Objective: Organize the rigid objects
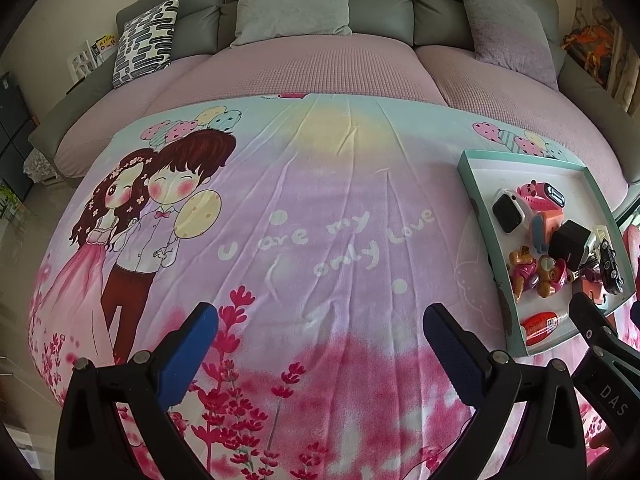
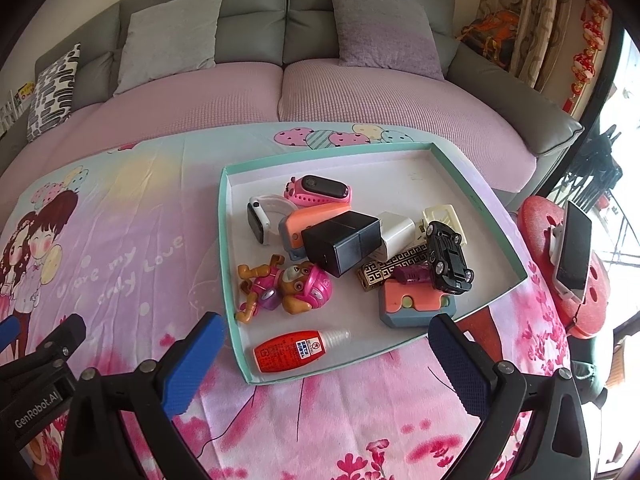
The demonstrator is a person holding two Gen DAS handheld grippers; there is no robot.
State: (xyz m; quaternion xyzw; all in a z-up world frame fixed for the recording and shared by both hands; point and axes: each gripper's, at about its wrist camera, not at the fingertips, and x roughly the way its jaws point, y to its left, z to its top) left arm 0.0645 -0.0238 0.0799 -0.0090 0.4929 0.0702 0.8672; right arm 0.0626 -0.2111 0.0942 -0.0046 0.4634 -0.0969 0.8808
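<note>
Right gripper [image 2: 320, 344]: jaws spread wide, holding nothing, hovering over the near edge of the tray [image 2: 230, 264]; blue pads [image 2: 192, 364] flank the tray's near corner without touching it.

Left gripper [image 1: 320, 340]: jaws equally wide, holding nothing, above bare printed cloth [image 1: 304, 208] well left of the tray [image 1: 476, 184].

Tray: shallow, teal-rimmed, white inside, resting on the cloth at a slant. Contents, near to far:
- Red bottle [image 2: 292, 350], lying on its side, clear nozzle pointing right, just inside the near rim.
- Pup figure [image 2: 284, 286], pink and brown, lying flat, left of centre.
- Orange-and-blue block [image 2: 416, 304], near right, with a small purple piece [image 2: 412, 274] on top.
- Black car [image 2: 448, 258], tilted, resting on the block and on a gold patterned case [image 2: 394, 266].
- Black box [image 2: 340, 240], centre, leaning against the pile.
- White charger [image 2: 396, 232], behind the black box, touching it.
- Orange case [image 2: 312, 220], partly under the black box.
- Cream frame [image 2: 442, 216], behind the car.
- White watch [image 2: 260, 216], on edge, far left of the pile.
- Pink watch [image 2: 320, 190], farthest item, lying flat.
The far third of the tray holds nothing.

Beside the tray, right: phone [image 2: 574, 248] propped on a red stand [image 2: 540, 220].

Beyond the cloth: sofa [image 2: 288, 12] with pink seat cover and grey cushions [image 2: 172, 36].
</note>
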